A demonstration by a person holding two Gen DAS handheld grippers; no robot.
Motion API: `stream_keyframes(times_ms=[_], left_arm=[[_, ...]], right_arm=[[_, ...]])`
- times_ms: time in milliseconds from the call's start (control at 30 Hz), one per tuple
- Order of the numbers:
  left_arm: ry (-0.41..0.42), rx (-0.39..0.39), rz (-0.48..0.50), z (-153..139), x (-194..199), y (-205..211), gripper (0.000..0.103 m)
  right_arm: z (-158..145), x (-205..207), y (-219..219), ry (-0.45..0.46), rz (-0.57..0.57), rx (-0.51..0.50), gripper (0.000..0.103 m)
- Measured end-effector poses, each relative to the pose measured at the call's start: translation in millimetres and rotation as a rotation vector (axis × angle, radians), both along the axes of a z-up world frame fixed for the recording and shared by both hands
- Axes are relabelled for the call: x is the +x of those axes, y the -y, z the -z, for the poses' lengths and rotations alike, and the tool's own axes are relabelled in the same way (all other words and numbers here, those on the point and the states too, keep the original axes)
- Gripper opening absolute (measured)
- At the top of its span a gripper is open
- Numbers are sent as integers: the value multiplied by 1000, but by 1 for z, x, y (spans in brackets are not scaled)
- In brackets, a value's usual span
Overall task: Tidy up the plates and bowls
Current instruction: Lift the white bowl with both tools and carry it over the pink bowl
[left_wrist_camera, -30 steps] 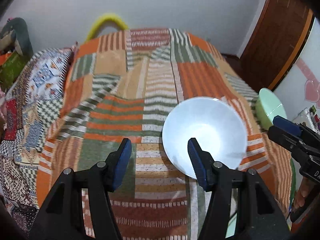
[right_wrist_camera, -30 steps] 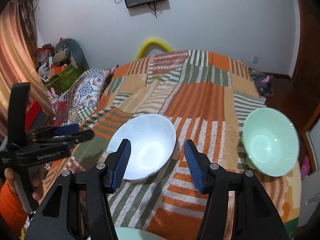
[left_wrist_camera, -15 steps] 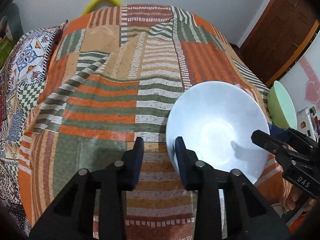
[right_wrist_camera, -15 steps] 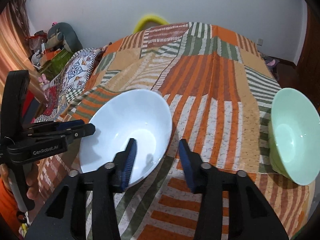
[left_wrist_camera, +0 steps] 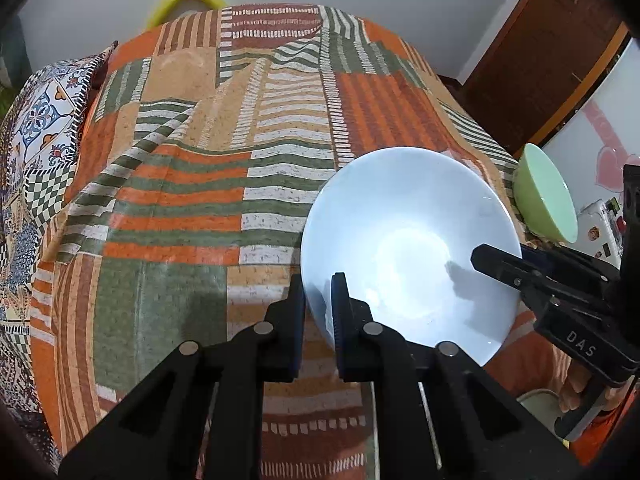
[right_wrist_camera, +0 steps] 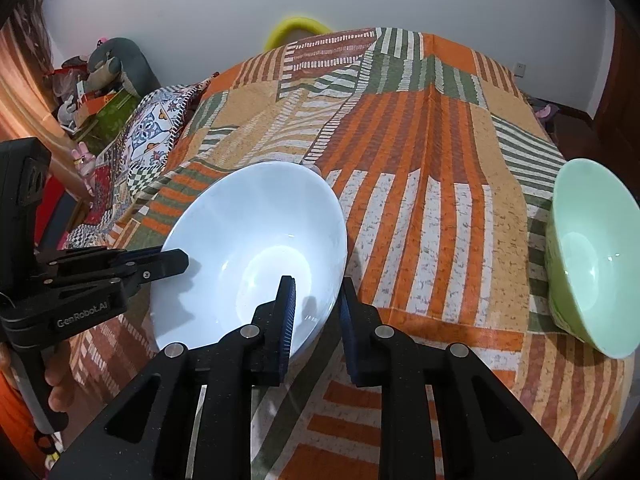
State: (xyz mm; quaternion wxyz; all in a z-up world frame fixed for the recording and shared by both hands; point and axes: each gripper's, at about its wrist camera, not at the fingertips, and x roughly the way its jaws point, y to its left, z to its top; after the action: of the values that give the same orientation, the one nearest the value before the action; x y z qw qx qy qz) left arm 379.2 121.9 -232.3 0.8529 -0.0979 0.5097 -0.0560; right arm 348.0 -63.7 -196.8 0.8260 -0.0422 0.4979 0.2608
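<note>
both claws had the white bowl [left_wrist_camera: 408, 256] by opposite rims on the bed [left_wrist_camera: 200, 184]: the left claw [left_wrist_camera: 318, 312] pinched its near edge, the right claw [right_wrist_camera: 316, 312] straddled the far rim, apparently gripping. the lifting step seemed in hand; next it needed carrying level toward the green bowl [right_wrist_camera: 592, 256] for stacking.

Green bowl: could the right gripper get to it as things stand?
Probably not yet: the right gripper has its jaws around the white bowl's rim. The green bowl sits unobstructed on the bedspread.
</note>
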Motion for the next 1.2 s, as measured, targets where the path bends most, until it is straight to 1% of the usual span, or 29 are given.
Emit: stream_keyframes(times_ms=[133,300,500,633,867,1000,1200], left_arm=[[30,14,6,-15,-15,5,11],[86,44,7,-38,-39,10,11],[158,62,-8,-74,-80,12,11],[184,74,-16,-91,-105,12,11],[208,61,-36,-109,-155,12,11],[223,57,-56,-117,-185,13,11],[237,48,-81,-124,-222,8,11]], right_arm=[[-8,-6,3,12,9,10,19],[-29,-21,7,49,15,43,20],[-56,-46,6,107,-3,60,20],[-72,-67,7,127,-17,89,20],[-89,-101,10,157,-40,126,20],[-98,-124,9,189,-61,138,20],[-101,-148,9,194,-92,159,20]])
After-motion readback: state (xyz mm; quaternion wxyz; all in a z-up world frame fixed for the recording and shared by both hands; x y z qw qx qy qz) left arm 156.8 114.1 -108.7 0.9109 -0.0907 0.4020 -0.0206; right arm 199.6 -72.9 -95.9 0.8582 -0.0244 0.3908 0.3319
